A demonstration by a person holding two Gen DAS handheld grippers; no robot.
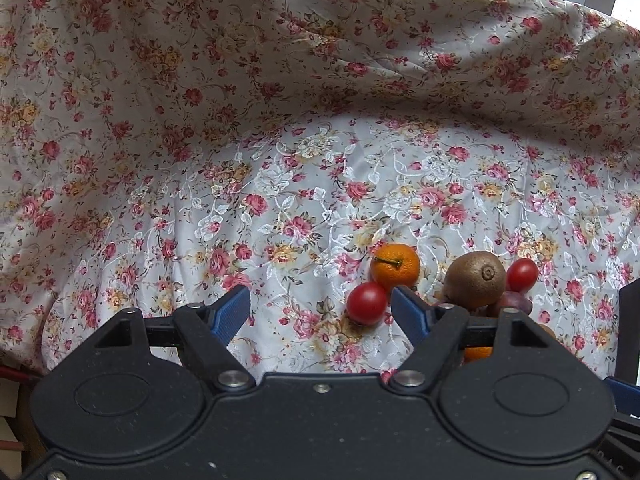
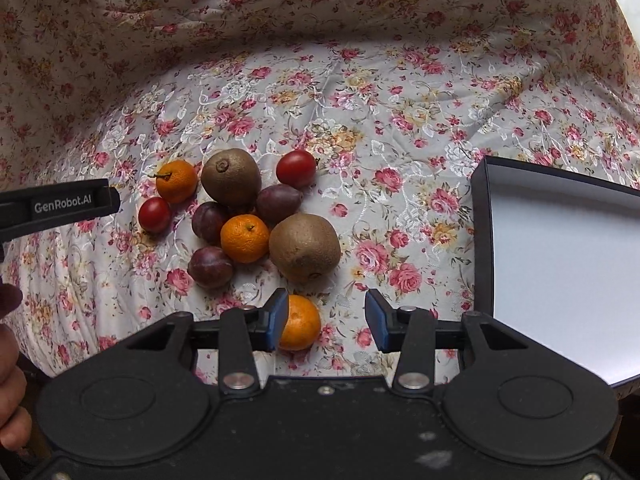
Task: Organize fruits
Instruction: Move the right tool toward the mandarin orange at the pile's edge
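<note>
In the right wrist view a cluster of fruit lies on the floral cloth: two kiwis (image 2: 305,247), three plums (image 2: 210,267), two tomatoes (image 2: 296,168) and mandarins (image 2: 245,239). My right gripper (image 2: 328,320) is open above the nearest mandarin (image 2: 304,322), which sits between the fingers against the left pad, with a gap to the right pad. My left gripper (image 1: 320,308) is open and holds nothing. A tomato (image 1: 367,303) lies just inside its right finger, with a mandarin (image 1: 395,267) and a kiwi (image 1: 475,279) beyond.
An open dark box with a white inside (image 2: 482,240) stands right of the fruit. The floral cloth (image 1: 200,80) rises in folds at the back. The left gripper's body (image 2: 60,204) reaches in from the left of the right wrist view, with a hand (image 2: 8,380) below it.
</note>
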